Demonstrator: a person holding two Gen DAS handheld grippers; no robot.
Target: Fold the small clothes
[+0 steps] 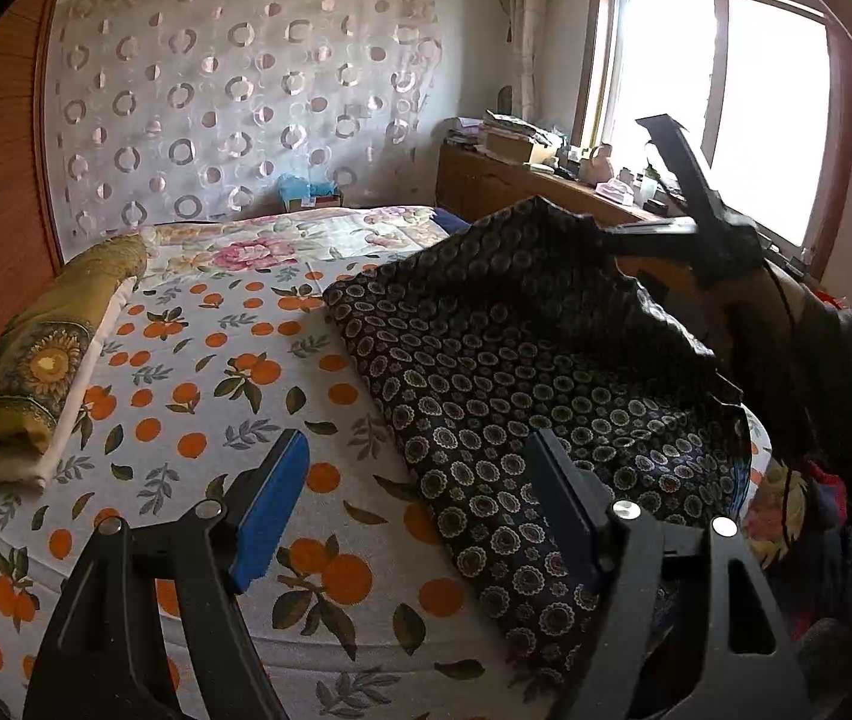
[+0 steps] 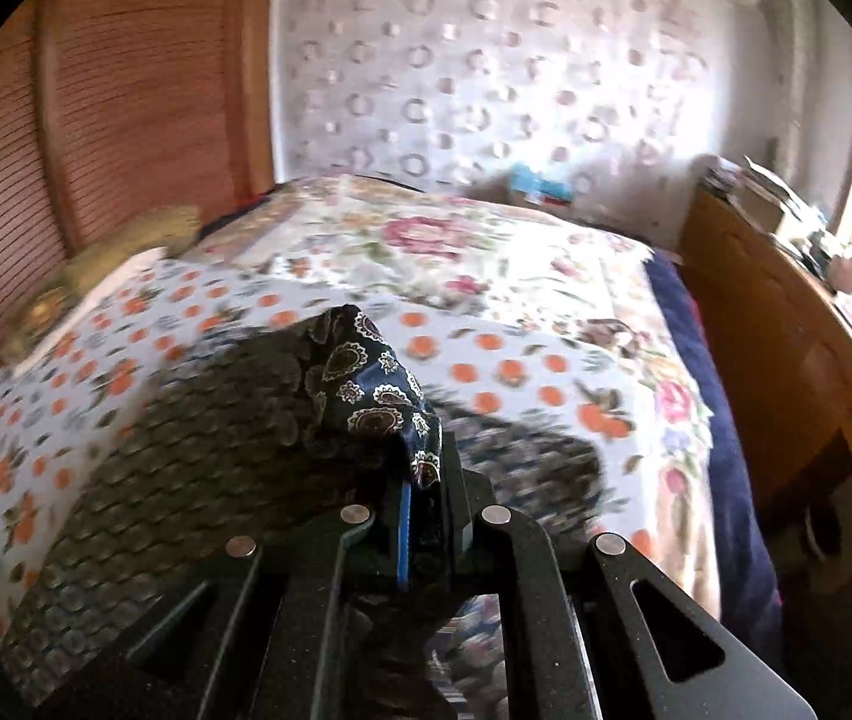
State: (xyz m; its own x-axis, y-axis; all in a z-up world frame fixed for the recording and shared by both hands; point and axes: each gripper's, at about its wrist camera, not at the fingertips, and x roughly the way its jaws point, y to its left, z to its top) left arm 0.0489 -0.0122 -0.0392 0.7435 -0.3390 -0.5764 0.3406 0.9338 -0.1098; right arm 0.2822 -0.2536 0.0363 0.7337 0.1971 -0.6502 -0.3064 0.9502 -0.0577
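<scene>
Nearest in the left wrist view, the left gripper [image 1: 420,504] is hovering with its 2 blue-padded fingers [image 1: 267,510] standing wide apart and nothing between them, just above the near edge of the dark navy garment printed with small pale flower medallions [image 1: 486,420]. That garment is lying on the right half of the bed covered with a white sheet printed with oranges and green leaves [image 1: 186,396]; its near and middle parts are resting flat on the sheet, while its far right corner is being lifted off the bed. The right gripper [image 1: 606,237] is pinching that corner: in the right wrist view the right gripper [image 2: 426,480] is showing its jaws closed tight on a bunched fold of the patterned cloth [image 2: 366,378], with the rest of the fabric draping down to the left. Judging from this, the fold of this piece is only starting: 1 corner is raised, no crease is laid yet, and the cloth is mostly spread in 1 layer. Carrying the corner across, flattening it and any further folds are left to do. Farther off on the left edge of the bed, a mustard-yellow folded cloth with a sunflower print [image 1: 48,360] is sitting apart from the garment; whether it counts as a finished piece I cannot tell.
</scene>
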